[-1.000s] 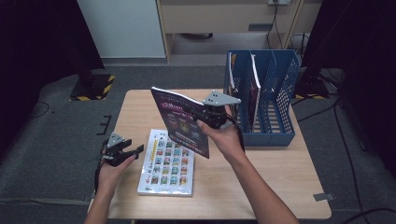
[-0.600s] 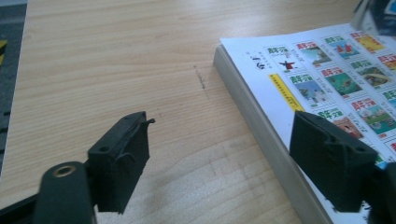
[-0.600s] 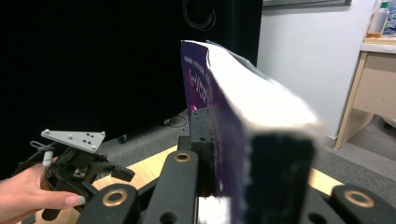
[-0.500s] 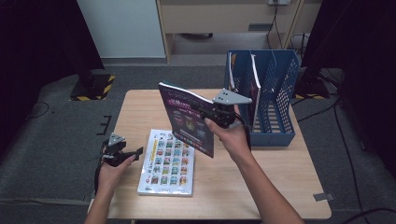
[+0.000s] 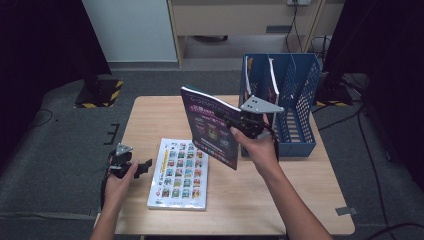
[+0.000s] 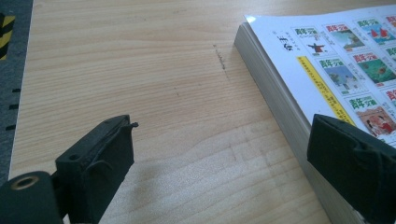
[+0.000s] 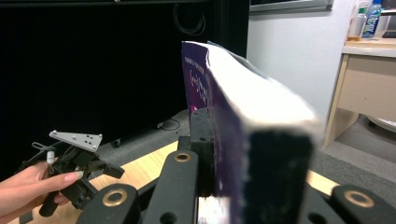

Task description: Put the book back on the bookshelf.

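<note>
Purple-covered and held upright in the air, the book [image 5: 209,127] sits clamped in the right tongs [image 5: 239,121], whose jaws pinch its edge from the side nearest the blue file rack [image 5: 295,100]. In the right gripper view the book [image 7: 243,135] rises straight up between those jaws, which press flat against both covers. It hangs above the wooden surface [image 5: 150,115], between the rack and the white book [image 5: 180,172] that lies flat with rows of small cover pictures on its face. The rack stands at the far right corner of the surface, with thin white-edged volumes already upright in its compartments. The left tongs [image 5: 145,166] rest low at the near left edge of the surface, just beside the white book's left side. Their jaws have just been opening and stand wide apart with nothing between them; in the left gripper view one jaw sits over bare wood and the other over the edge of the white book [image 6: 336,74].
</note>
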The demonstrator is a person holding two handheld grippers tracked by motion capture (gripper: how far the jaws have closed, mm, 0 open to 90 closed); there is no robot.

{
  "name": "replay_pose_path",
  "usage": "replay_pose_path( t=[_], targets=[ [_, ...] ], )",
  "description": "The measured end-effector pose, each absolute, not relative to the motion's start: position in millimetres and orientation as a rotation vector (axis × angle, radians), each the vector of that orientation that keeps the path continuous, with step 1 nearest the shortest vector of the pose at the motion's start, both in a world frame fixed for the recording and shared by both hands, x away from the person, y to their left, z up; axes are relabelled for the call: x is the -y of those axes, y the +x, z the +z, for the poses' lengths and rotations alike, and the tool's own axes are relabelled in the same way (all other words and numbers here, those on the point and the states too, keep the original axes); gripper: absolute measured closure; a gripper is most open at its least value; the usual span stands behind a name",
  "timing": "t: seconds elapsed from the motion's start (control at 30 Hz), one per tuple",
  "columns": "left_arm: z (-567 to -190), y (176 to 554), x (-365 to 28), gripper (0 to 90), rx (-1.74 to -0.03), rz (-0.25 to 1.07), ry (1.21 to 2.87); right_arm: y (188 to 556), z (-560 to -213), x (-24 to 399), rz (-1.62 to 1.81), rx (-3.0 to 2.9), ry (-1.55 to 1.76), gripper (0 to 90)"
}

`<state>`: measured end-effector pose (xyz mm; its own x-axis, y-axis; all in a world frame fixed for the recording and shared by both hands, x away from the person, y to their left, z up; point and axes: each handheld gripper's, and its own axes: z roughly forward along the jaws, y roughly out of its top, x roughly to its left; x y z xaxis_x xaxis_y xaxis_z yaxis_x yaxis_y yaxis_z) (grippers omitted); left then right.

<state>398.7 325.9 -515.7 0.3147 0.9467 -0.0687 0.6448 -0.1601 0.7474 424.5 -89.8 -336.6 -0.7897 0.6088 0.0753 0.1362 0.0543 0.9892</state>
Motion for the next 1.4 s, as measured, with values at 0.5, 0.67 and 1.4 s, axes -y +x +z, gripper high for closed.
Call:
replay_pose_path(
  t=[0.5, 0.67, 1.4],
  targets=[
    [-519.9, 399.6, -324.5, 6.5, -1.427, 0.556, 1.937, 418.6, -340.4, 116.0, 1.789, -1.962, 0.786, 84.3],
    [-520.4, 399.7, -324.0, 6.5, -1.426, 0.559, 1.952, 416.1, -341.0, 122.9, 1.787, -1.966, 0.787, 84.3],
    [-523.0, 400.1, -324.9, 5.3, -1.429, 0.569, 1.973, 399.0, -343.6, 162.2, 1.780, -1.930, 0.832, 84.3]
  ],
)
